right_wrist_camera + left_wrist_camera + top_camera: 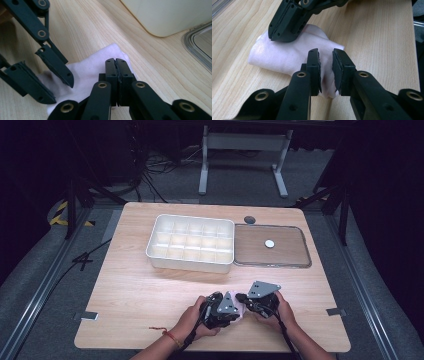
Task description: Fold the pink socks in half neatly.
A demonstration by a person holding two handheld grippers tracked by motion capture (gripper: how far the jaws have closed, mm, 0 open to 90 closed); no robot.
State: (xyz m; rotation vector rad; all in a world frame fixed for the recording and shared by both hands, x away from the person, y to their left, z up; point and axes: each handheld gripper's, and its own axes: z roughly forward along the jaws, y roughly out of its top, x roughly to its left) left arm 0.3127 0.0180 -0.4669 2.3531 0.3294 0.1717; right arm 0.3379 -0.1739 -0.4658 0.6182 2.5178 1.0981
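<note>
A small pale pink folded cloth (pixel 279 57) lies flat on the wooden table near its front edge, between both grippers (pixel 242 309). My left gripper (pixel 325 53) is open, its jaws a narrow gap apart and straddling the cloth's near corner. My right gripper (pixel 116 60) is shut, its tips down on the cloth (pixel 87 67); I see no fabric between its pads. In the left gripper view the right gripper (pixel 283 38) presses on the cloth's far side. The right gripper view has the open left gripper (pixel 62 92) at the left.
A white box with several compartments (pixel 190 262) stands at mid-table. Right of it lies a clear lid (pixel 287 250) with a small white disc (pixel 269 243) on it. A grey round piece (pixel 249 219) sits behind the lid. Bare wood stretches to the left.
</note>
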